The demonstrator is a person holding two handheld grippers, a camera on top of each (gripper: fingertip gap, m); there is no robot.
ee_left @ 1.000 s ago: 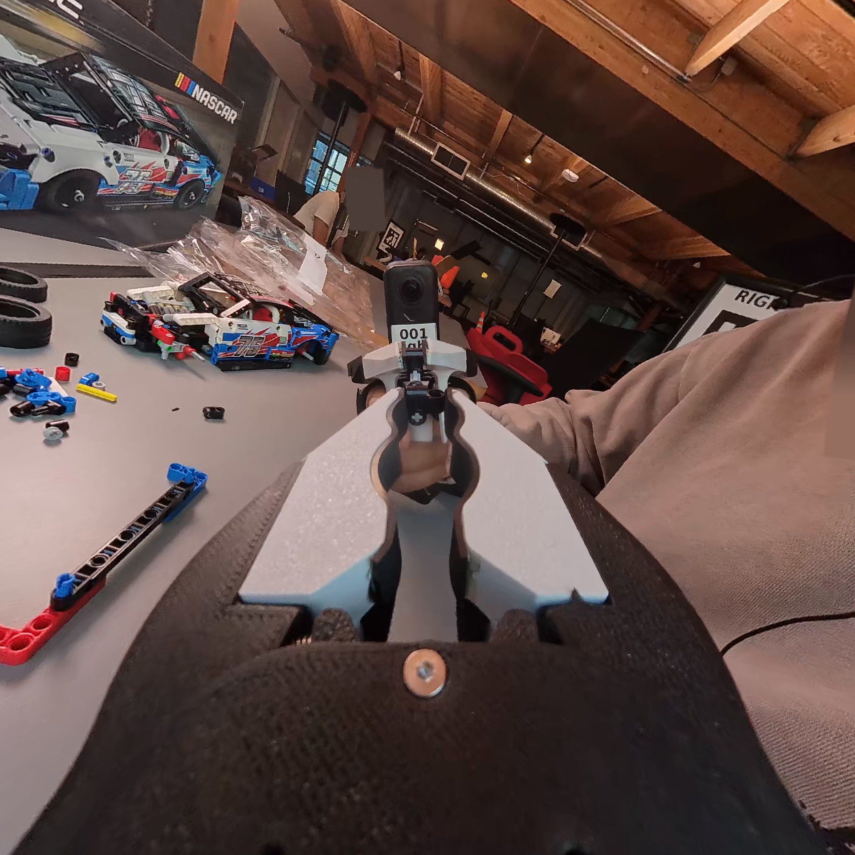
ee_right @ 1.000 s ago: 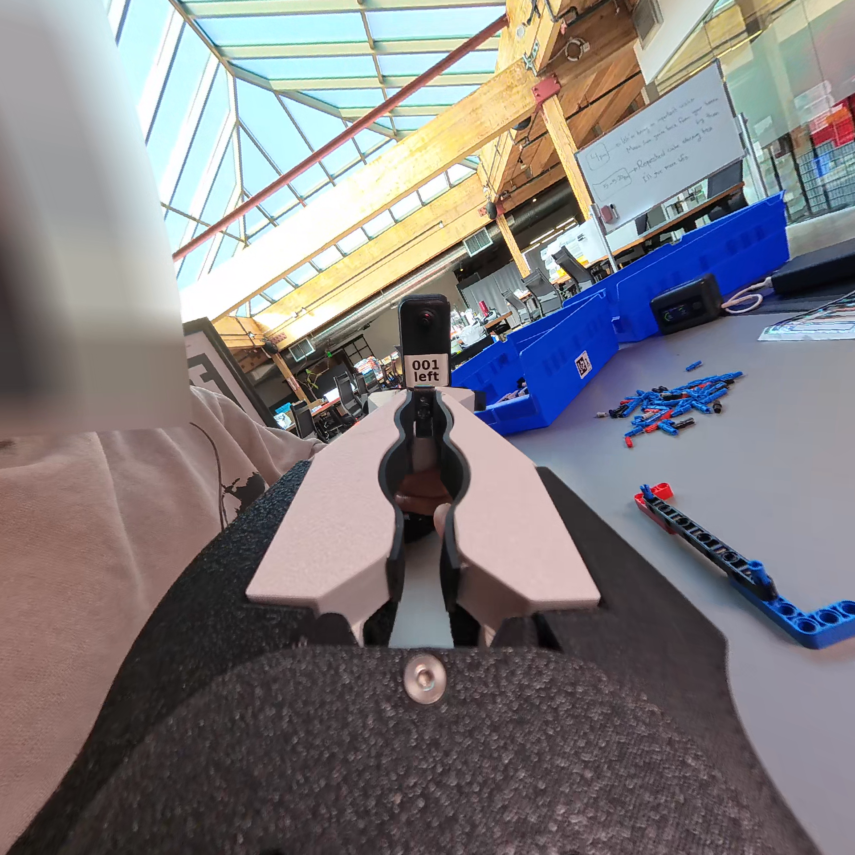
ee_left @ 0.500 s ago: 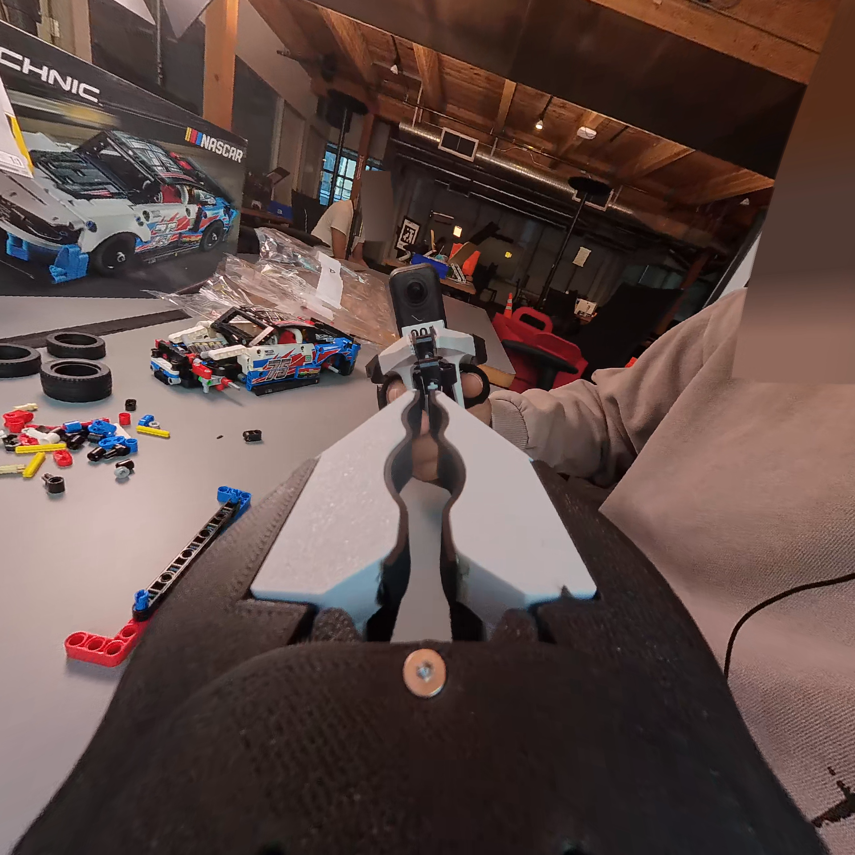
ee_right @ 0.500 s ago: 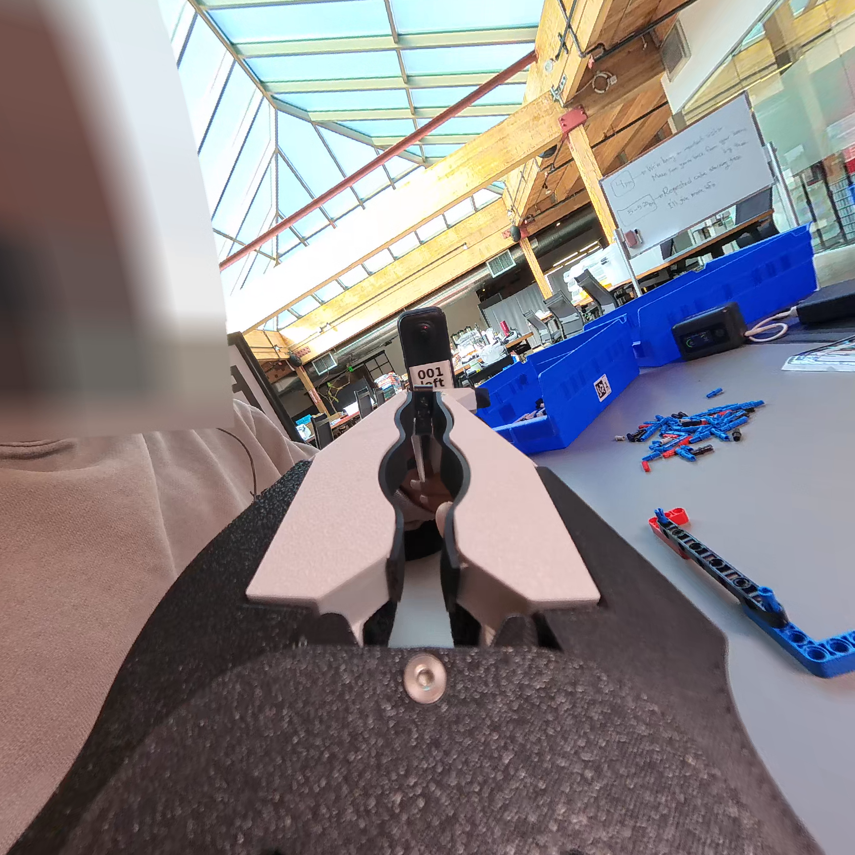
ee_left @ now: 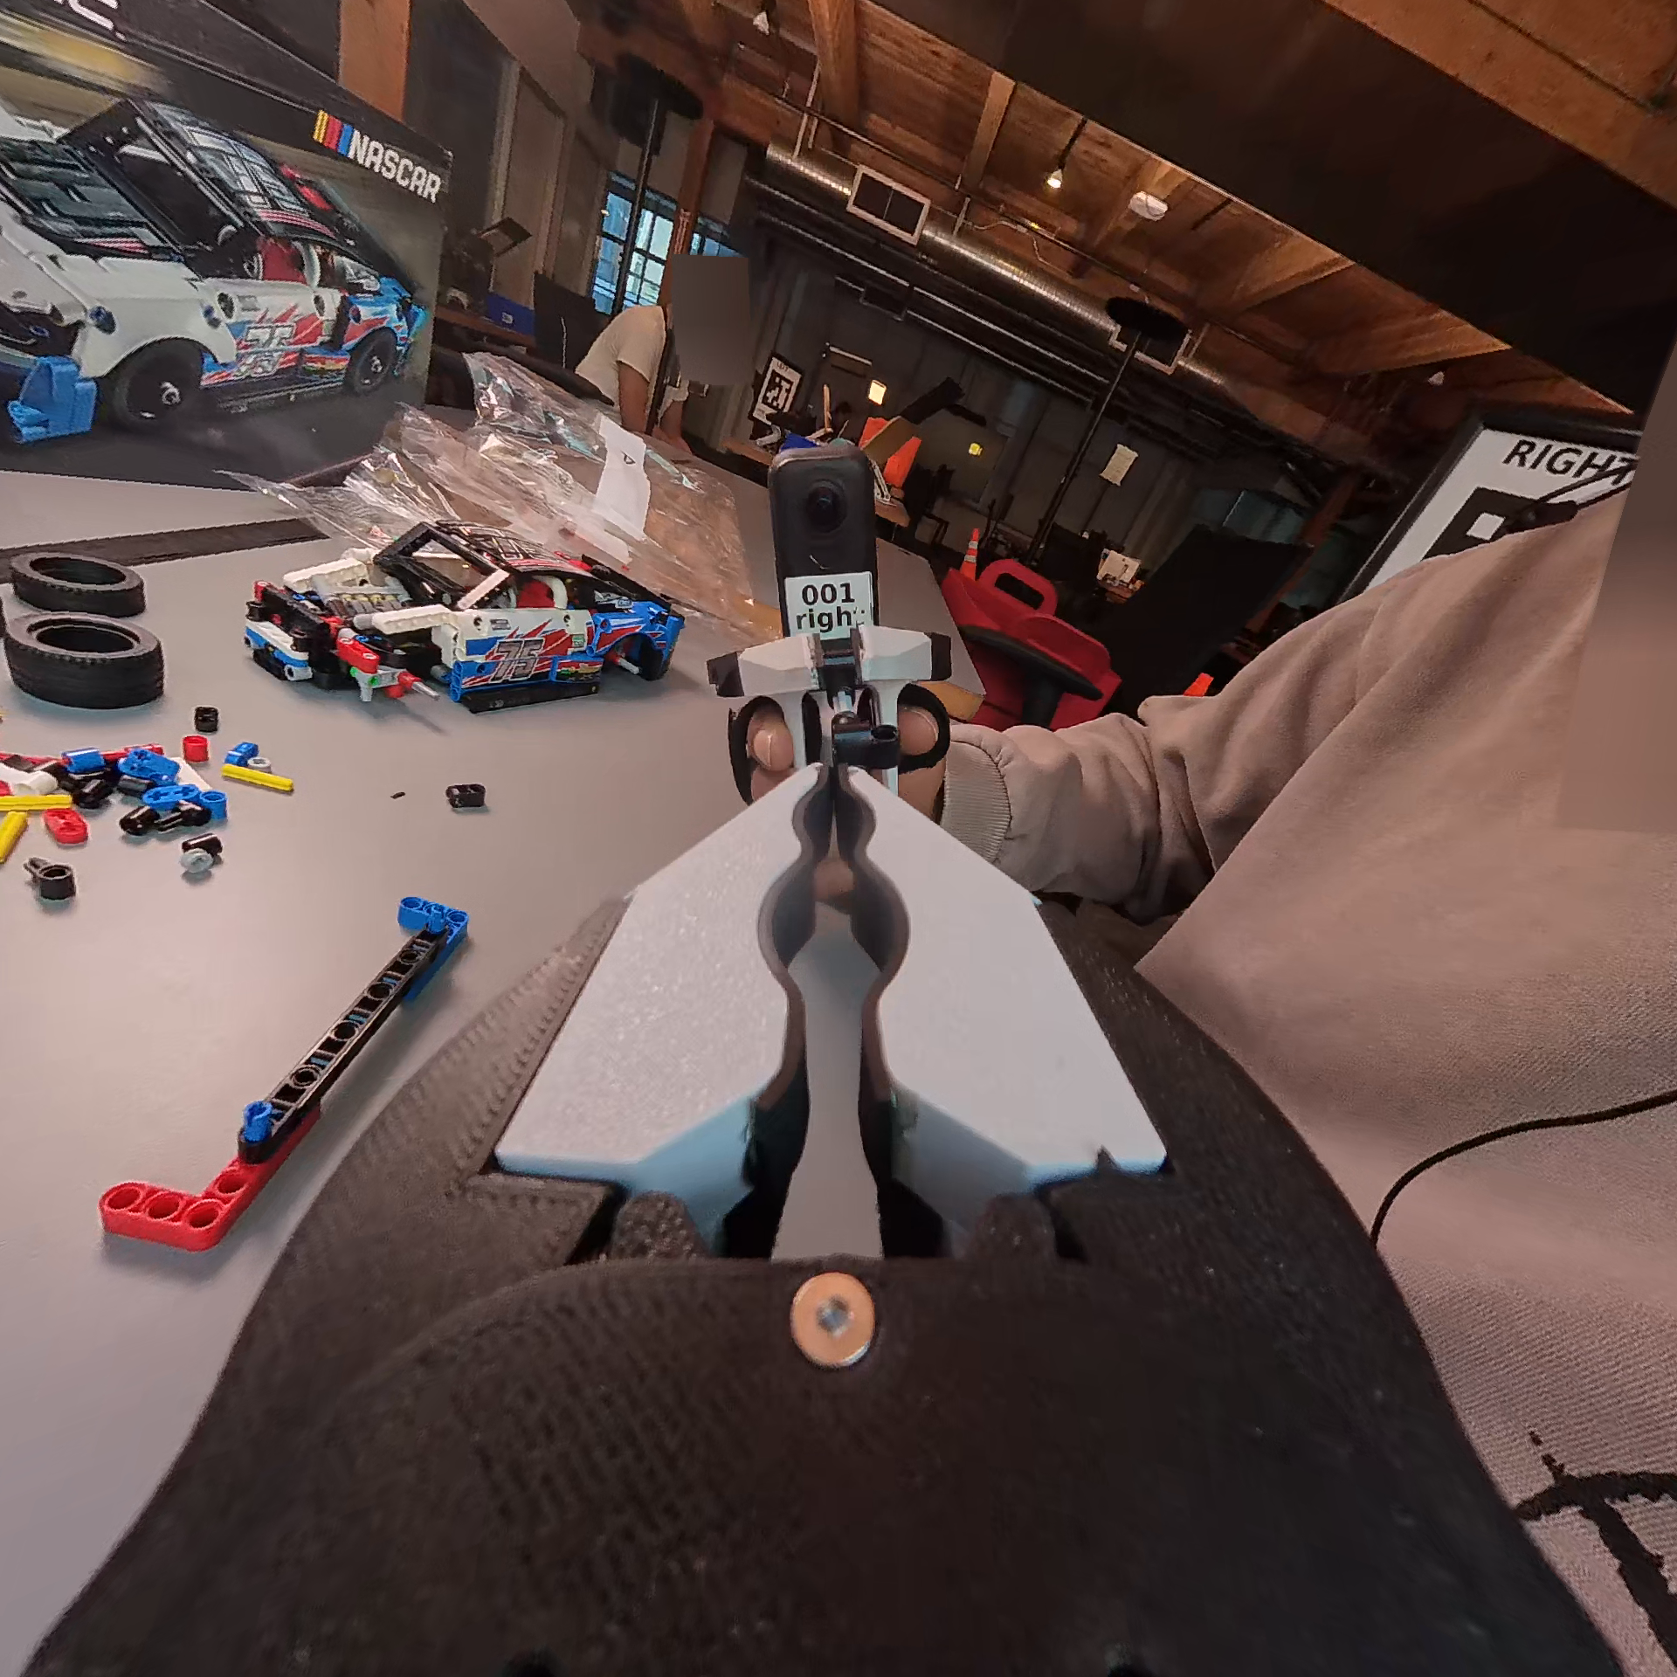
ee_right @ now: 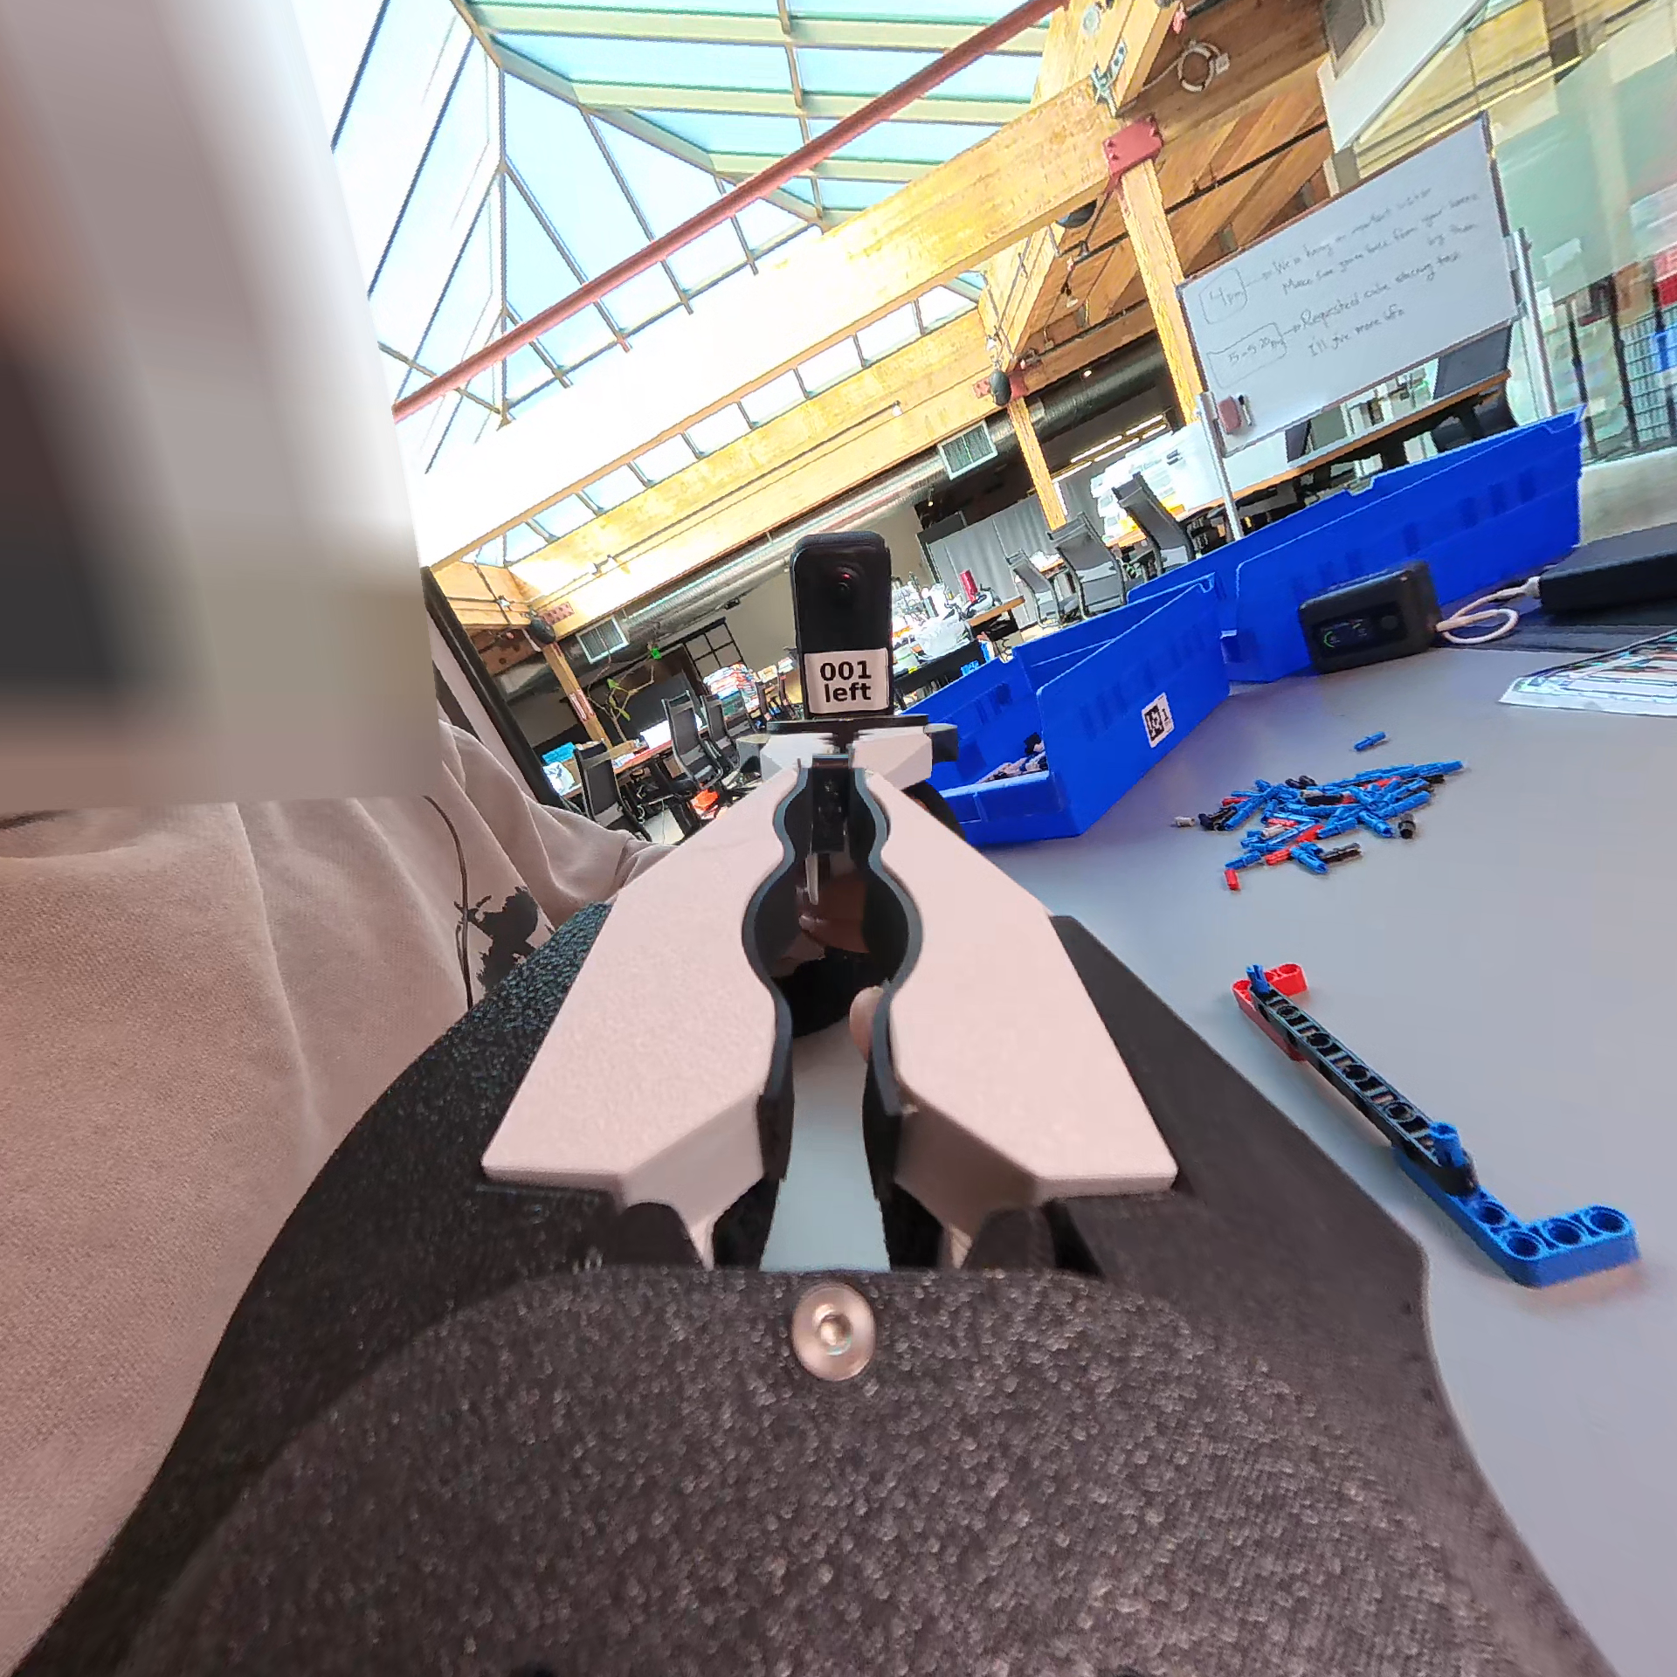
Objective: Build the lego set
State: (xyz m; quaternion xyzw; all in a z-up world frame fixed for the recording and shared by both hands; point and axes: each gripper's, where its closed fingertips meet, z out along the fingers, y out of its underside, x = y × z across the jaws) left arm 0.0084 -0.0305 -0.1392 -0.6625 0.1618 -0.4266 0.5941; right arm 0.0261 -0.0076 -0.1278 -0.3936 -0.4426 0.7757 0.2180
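- Spreading across a grey table [ee_left: 163,1016], the parts lay in groups: a half-built race car [ee_left: 472,626], two tyres [ee_left: 86,658], scattered small pieces [ee_left: 136,799], and a long black beam with red and blue ends [ee_left: 299,1080]; blue bins [ee_right: 1125,717] and a pile of blue pins [ee_right: 1334,808] sat on the far side.
- The room was a timbered hall with a skylight and a whiteboard [ee_right: 1343,299].
- The left gripper [ee_left: 833,780] had its tips pinched together.
- The right gripper [ee_right: 828,771], facing it tip to tip, clamped a small black connector [ee_left: 862,740]; in its own view that piece was hard to make out.
- A blurred patch hid the upper left of the right wrist view.
- Compared with half a second before, the grippers had drawn slightly apart, so the connector now showed clear of the left tips.
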